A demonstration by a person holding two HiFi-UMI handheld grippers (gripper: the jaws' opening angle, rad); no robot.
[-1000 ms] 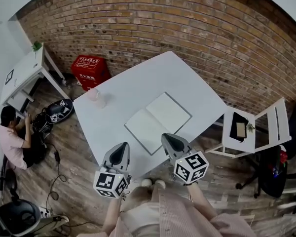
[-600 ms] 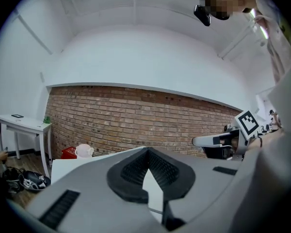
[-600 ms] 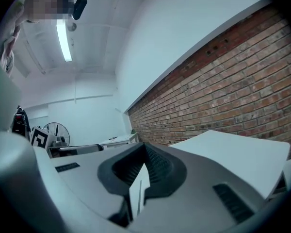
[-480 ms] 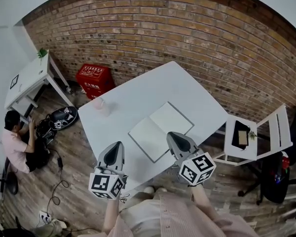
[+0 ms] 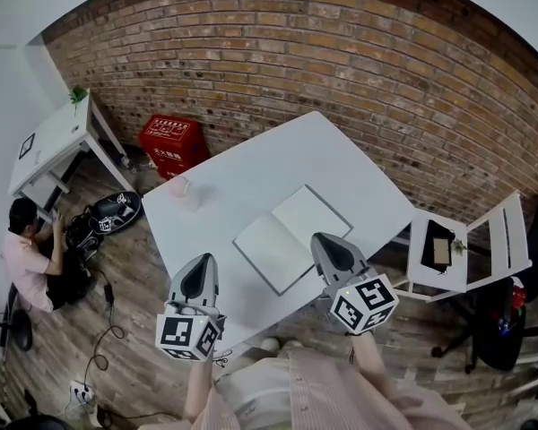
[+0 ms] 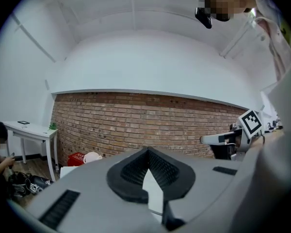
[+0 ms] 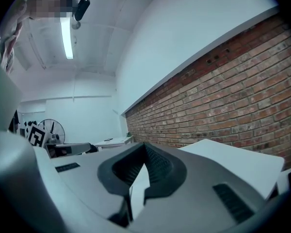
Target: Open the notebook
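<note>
Right gripper (image 5: 328, 243) clenched, empty, held level at the near edge of the notebook (image 5: 291, 235). Left gripper (image 5: 200, 272) also clenched on nothing, beside it to the left. The notebook lies spread open ahead of both on the white table (image 5: 323, 150), so the task looks done. The next move is probably only to back away. Pale cup (image 5: 179, 186) sits far left, well apart. Nothing obstructs.

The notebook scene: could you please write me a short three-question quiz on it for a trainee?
1. True or false: the notebook lies open on the white table.
2. What colour is the crate on the floor by the brick wall? A) red B) blue C) green
3. Does the left gripper or the right gripper hold anything?

Key: 1 true; 2 A; 3 no, both are shut and empty.
</note>
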